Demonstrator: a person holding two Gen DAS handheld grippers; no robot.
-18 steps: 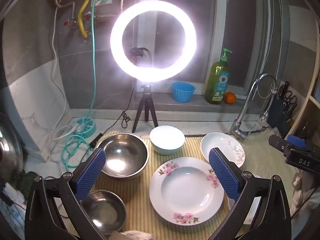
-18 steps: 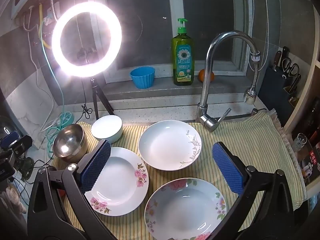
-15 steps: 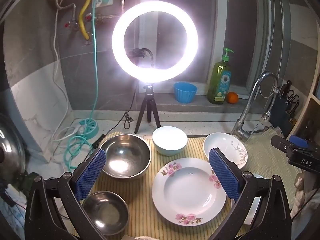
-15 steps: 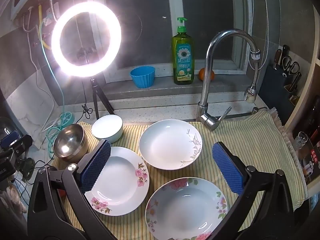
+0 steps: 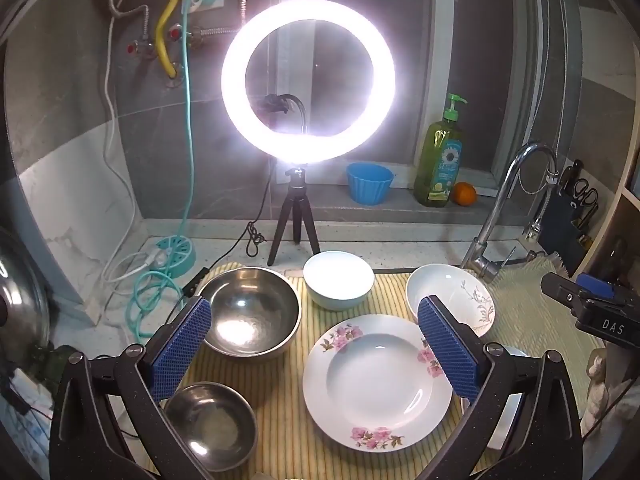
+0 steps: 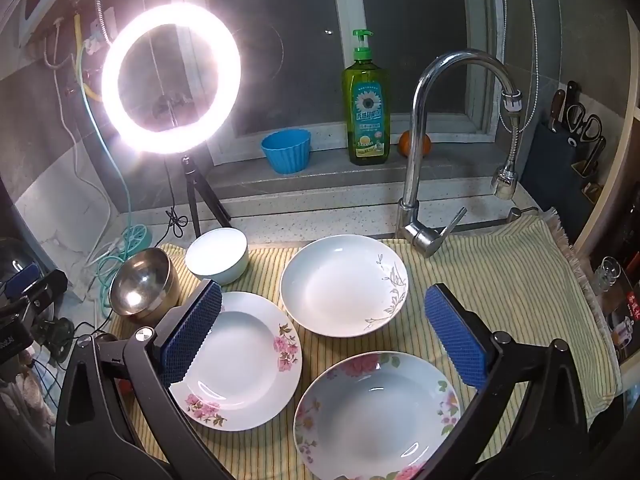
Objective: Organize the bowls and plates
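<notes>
On the striped mat (image 5: 280,392) lie a large steel bowl (image 5: 250,314), a small steel bowl (image 5: 210,426), a white ceramic bowl (image 5: 338,280), a pink-flowered plate (image 5: 376,384) and a white plate with a grey branch pattern (image 5: 450,292). The right wrist view shows the branch plate (image 6: 344,286), the pink-flowered plate (image 6: 240,360), a second flowered plate (image 6: 376,412), the white bowl (image 6: 218,254) and the large steel bowl (image 6: 142,286). My left gripper (image 5: 314,348) is open and empty above the mat. My right gripper (image 6: 324,332) is open and empty above the plates.
A lit ring light on a tripod (image 5: 308,80) stands behind the mat. A tap (image 6: 420,160) rises at the back right. A blue cup (image 6: 286,150), a soap bottle (image 6: 366,112) and an orange (image 6: 426,144) sit on the sill. A knife block (image 6: 560,152) is far right.
The left gripper has pulled back and shifted slightly left, so the dishes sit further right in its view. The right gripper has barely moved. Both stay open.
</notes>
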